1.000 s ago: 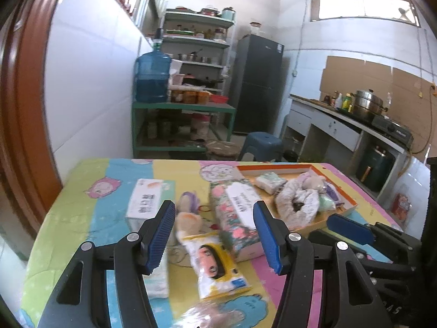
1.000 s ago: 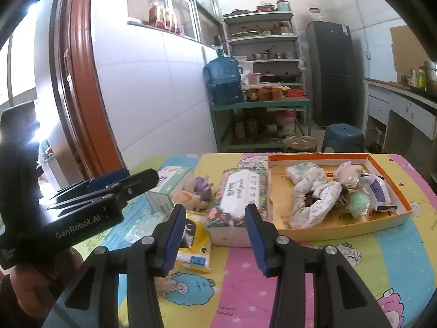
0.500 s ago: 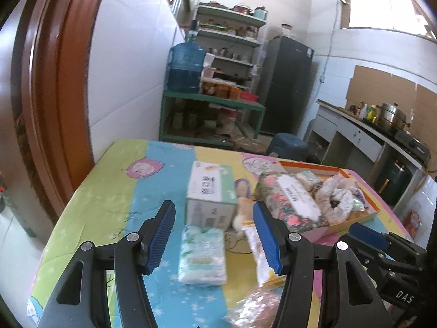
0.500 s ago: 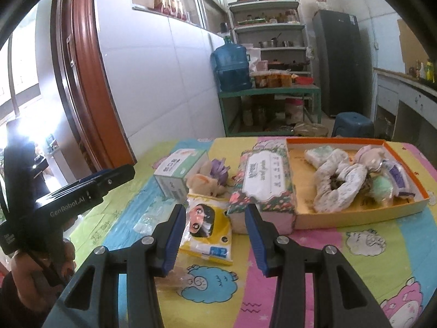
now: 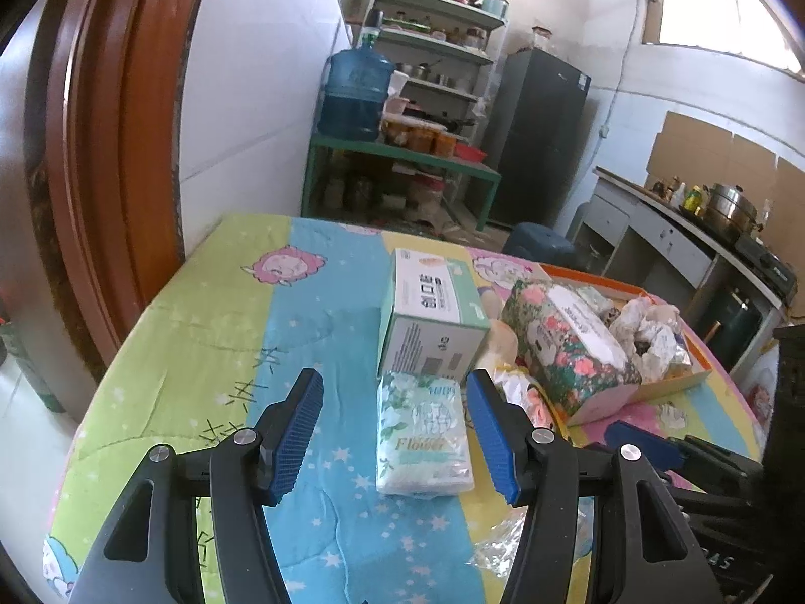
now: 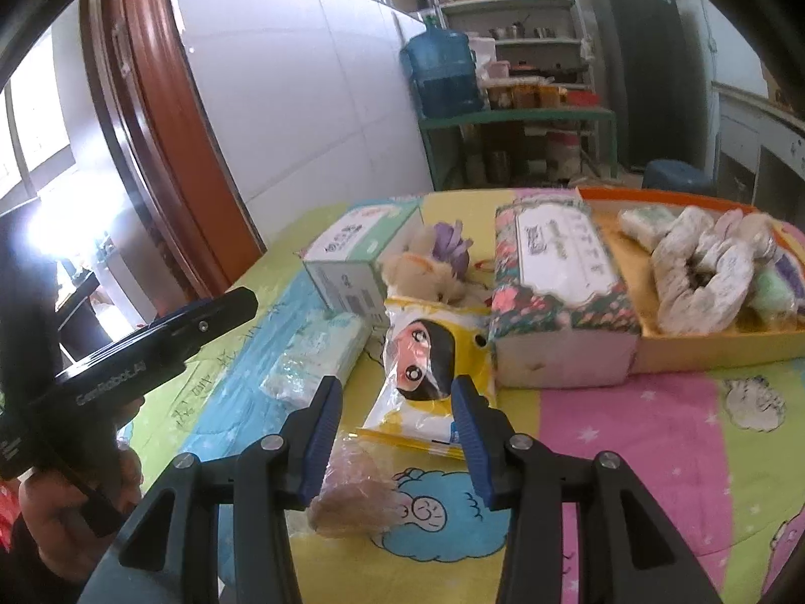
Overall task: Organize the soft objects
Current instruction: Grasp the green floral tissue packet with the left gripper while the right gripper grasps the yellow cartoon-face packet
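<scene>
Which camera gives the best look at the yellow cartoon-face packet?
The right wrist view: the yellow cartoon-face packet lies face-up, just beyond the open right gripper. In the left wrist view, only a crumpled edge shows, behind the left gripper's finger.

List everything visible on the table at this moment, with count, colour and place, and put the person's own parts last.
tissue pack: 1, white-green, nearest, in line with left gripper
mask box: 1, pale green, behind tissue pack
yellow wipes pack: 1, yellow, centre
plush toy: 1, beige, beside mask box
floral tissue box: 1, dark floral, against tray
tray: 1, orange, right, holding soft items
clear bag: 1, brownish, front edge
left gripper: 1, blue pads, open
right gripper: 1, blue pads, open
hand: 1, holding left gripper
</scene>
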